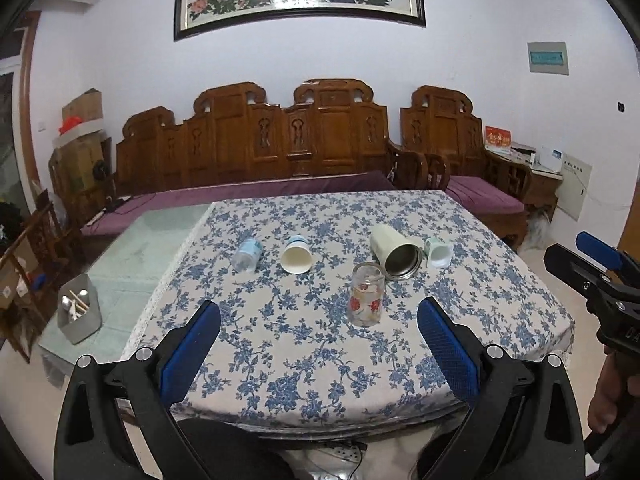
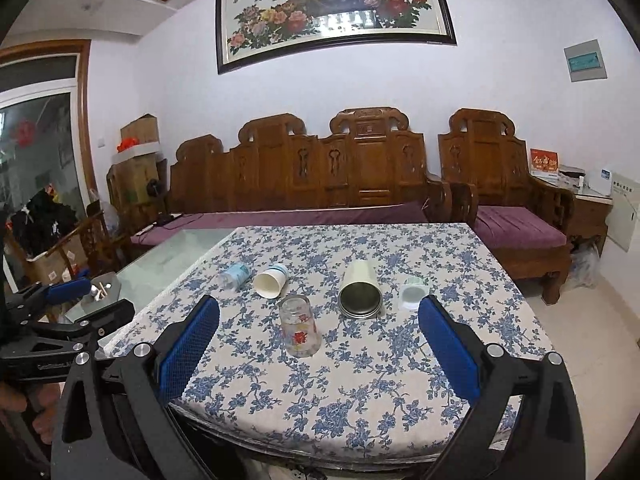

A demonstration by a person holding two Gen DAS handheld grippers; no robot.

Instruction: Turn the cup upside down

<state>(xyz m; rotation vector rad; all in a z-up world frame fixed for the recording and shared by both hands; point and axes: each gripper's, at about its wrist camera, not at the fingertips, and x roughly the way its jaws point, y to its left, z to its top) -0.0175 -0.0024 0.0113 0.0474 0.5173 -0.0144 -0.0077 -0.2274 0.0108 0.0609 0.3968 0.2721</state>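
Glass cup with red flowers stands on the counter, nearest of the things there. In the right wrist view it looks wider at the bottom than at the top, so I judge it is mouth-down already, though clear glass makes that hard to be sure of. If so, the flip is done for this one.

Just behind it lies a cream tumbler on its side, steel mouth toward us. A small pale cup lies to its right; a paper cup and a small bottle lie to the left. Those are not yet turned over.

The left claw and the right claw both hang near the counter's near edge, fingers spread wide, holding nothing, well short of the cups.
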